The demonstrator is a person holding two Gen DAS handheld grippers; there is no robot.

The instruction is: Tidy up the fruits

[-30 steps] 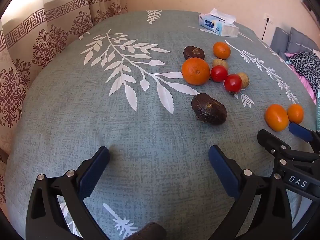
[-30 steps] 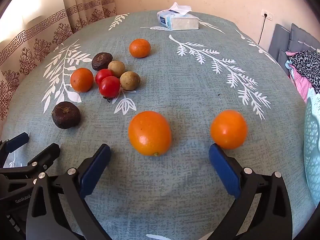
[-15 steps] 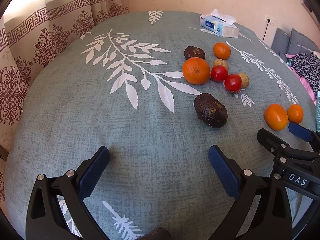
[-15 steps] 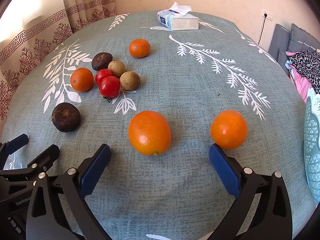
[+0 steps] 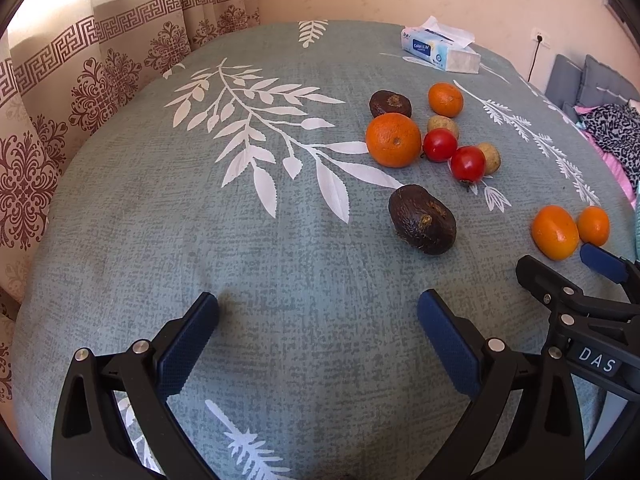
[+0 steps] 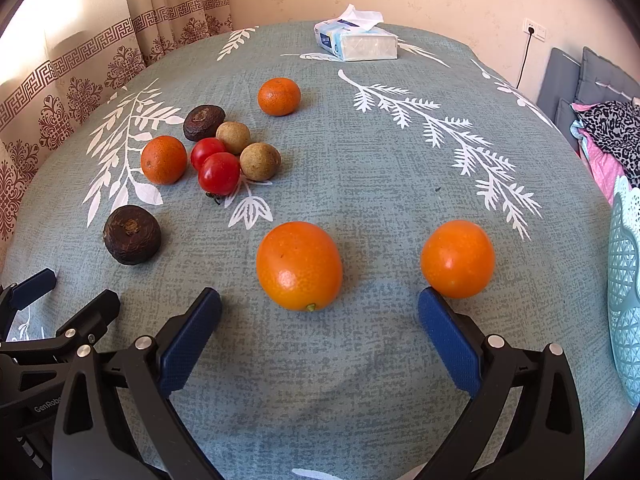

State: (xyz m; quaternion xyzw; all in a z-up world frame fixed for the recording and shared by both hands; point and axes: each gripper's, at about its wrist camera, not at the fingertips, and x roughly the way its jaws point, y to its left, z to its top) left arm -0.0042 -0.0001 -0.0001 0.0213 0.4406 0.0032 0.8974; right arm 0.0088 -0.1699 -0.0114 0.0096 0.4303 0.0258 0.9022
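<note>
Fruit lies loose on a grey-green cloth with white leaves [image 5: 280, 248]. My left gripper [image 5: 318, 320] is open and empty, and a dark avocado [image 5: 422, 219] lies ahead of its right finger. Beyond are a large orange [image 5: 393, 140], two red tomatoes [image 5: 467, 163], brownish round fruits [image 5: 442, 125], a second dark fruit [image 5: 389, 103] and a small orange [image 5: 445, 99]. My right gripper [image 6: 320, 316] is open too; a big orange [image 6: 299, 265] sits just ahead between its fingers, and another orange [image 6: 457, 258] touches the tip of the right finger.
A tissue box [image 6: 356, 41] stands at the far side of the cloth. A pale teal lattice basket [image 6: 624, 296] is at the right edge of the right wrist view. Patterned curtains [image 5: 60, 92] hang on the left; cushions and clothes [image 6: 608, 120] lie right.
The left gripper has drawn back and lifted a little, so the avocado sits slightly farther ahead. The right gripper is nearly still; the fruit has not moved.
</note>
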